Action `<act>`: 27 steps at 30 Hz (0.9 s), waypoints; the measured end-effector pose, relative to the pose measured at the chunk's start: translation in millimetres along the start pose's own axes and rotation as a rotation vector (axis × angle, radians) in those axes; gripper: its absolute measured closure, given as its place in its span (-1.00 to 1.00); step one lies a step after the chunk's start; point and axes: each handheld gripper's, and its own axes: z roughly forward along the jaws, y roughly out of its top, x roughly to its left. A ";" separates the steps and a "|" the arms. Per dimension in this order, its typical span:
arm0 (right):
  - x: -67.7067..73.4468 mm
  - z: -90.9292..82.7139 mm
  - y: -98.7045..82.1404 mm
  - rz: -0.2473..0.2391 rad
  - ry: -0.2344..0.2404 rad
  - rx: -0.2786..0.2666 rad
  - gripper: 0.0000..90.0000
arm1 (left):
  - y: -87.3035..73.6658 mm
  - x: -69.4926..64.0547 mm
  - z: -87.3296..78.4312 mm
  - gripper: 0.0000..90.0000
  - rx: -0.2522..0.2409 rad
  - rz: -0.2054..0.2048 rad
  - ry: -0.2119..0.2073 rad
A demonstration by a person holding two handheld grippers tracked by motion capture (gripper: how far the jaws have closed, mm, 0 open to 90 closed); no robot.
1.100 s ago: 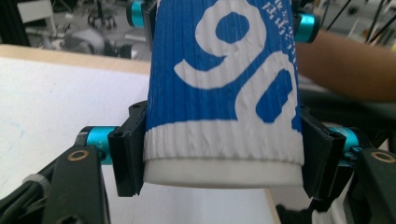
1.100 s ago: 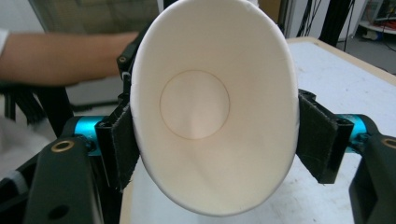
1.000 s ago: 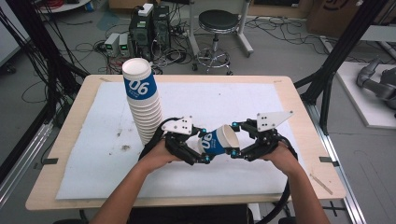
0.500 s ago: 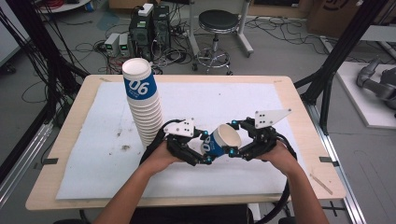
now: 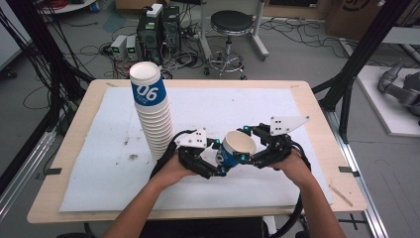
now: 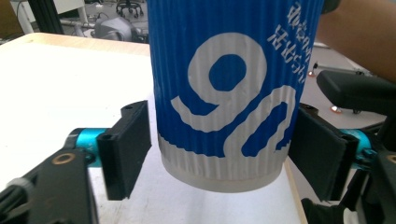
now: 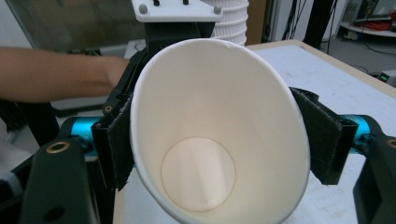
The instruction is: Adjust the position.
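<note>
Nearest the person, at about six o'clock on the wooden table with its white sheet (image 5: 297, 114), the two hand-held tools meet over one blue-and-white ribbed paper cup (image 5: 236, 148). It is lifted clear of the sheet and tilted, its mouth turned toward the right gripper (image 5: 247, 157).

That gripper's jaws have just been closing after a brief widening, with the cup between them. In the right gripper view its left pad lies against the cup's rim (image 7: 219, 130), while the right pad sits just beside the wall; whether it presses I cannot tell, so the hold reads as a light, re-seated pinch rather than a firm clamp.

The left gripper (image 5: 218, 166) takes the cup's lower end: in the left gripper view the right pad touches the ribbed wall (image 6: 224, 93), and the left pad stands slightly off it, so its grip looks loose at best.

Since a second ago the cup's mouth has swung up and round, which suggests a handover, or a turning of the cup, under way.

Farther off, at ten o'clock, the tall leaning stack of matching paper cups (image 5: 151, 111) stands untouched.
</note>
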 end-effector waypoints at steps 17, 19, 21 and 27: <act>4.5 7.8 0.8 0.086 -0.063 -0.190 -0.63 | -6.7 2.7 -4.8 -0.30 -0.154 -0.038 -0.002; 4.7 8.2 1.1 0.083 -0.063 -0.195 -0.63 | -6.9 2.1 -5.3 -0.30 -0.164 -0.036 -0.002; 3.7 10.3 0.8 0.100 -0.041 -0.198 -0.67 | -7.6 0.8 -4.8 -0.29 -0.179 -0.030 0.005; 4.2 13.0 -0.9 0.114 -0.042 -0.178 -0.67 | -7.1 1.0 -8.3 -0.30 -0.252 -0.050 0.009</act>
